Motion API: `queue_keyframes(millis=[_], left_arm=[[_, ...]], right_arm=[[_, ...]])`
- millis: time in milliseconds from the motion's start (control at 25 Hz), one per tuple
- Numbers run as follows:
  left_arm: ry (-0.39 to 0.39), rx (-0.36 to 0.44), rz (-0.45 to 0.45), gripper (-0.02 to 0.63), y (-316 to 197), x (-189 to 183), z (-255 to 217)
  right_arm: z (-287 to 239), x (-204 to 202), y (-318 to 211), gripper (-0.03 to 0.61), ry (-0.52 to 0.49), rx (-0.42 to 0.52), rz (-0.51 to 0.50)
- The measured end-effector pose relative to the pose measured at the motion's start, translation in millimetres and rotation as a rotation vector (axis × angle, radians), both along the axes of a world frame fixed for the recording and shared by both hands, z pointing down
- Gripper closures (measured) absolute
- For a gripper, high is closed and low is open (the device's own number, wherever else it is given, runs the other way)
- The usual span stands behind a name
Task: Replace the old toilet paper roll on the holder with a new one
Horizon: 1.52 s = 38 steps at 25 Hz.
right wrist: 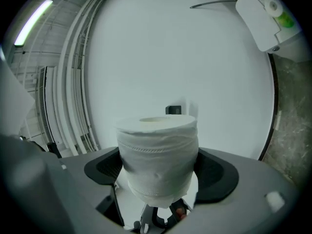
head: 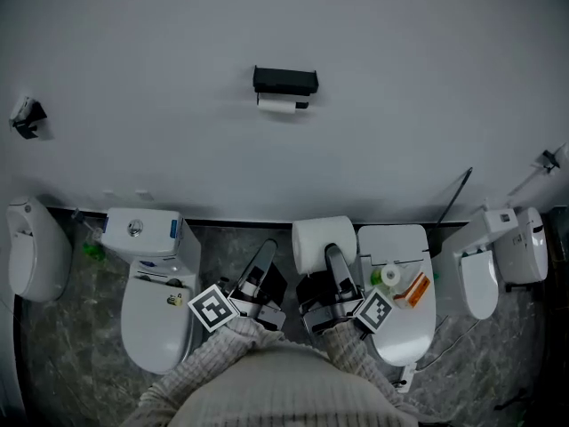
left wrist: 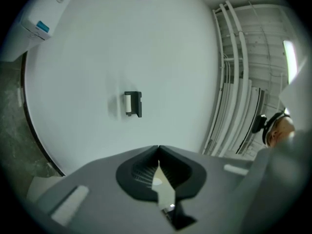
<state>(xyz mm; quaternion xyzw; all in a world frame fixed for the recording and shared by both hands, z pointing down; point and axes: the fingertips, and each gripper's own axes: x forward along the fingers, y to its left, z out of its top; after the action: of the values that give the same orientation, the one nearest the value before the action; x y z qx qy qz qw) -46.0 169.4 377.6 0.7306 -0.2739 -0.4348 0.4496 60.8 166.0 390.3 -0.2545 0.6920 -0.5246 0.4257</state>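
A black wall holder (head: 284, 80) carries the thin old roll (head: 277, 105) high on the white wall, well ahead of both grippers. In the left gripper view the holder (left wrist: 133, 104) lies straight ahead and far off. My left gripper (head: 267, 252) (left wrist: 158, 149) is shut, its tips touching with nothing between them. My right gripper (head: 329, 252) (right wrist: 158, 179) is shut on a full new toilet paper roll (head: 322, 241) (right wrist: 158, 160), held upright between the jaws. The roll hides most of the holder (right wrist: 174, 109) in the right gripper view.
Toilets stand on the marbled floor along the wall: one at the left (head: 156, 314) with its tank (head: 142, 231), one at the right (head: 400, 323) with an orange box (head: 413, 290) on its lid. More fixtures sit at the far left (head: 31, 252) and far right (head: 498, 265).
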Motion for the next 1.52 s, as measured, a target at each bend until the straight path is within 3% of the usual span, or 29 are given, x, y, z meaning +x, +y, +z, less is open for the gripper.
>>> queue_keyframes(millis=[480,840,1080,1520], left_arm=[[0.007,-0.072,0.01,0.617,-91,-15,23],[0.001,-0.038,-0.045,0.617,-165,-27,15],[0.057,-0.089,-0.053,0.617,-223,-18,15],[0.087,-0.07,-0.067,0.617,-272,-3,9]], right_arm=[[20,-26,-91,0.132,0.0,-0.077,-0.014],[16,-29,-170,0.132,0.002,-0.06,-0.062],[13,-19,-232,0.133,-0.018,-0.075,-0.068],[32,-10,-270,0.133,-0.014,-0.124,-0.102]])
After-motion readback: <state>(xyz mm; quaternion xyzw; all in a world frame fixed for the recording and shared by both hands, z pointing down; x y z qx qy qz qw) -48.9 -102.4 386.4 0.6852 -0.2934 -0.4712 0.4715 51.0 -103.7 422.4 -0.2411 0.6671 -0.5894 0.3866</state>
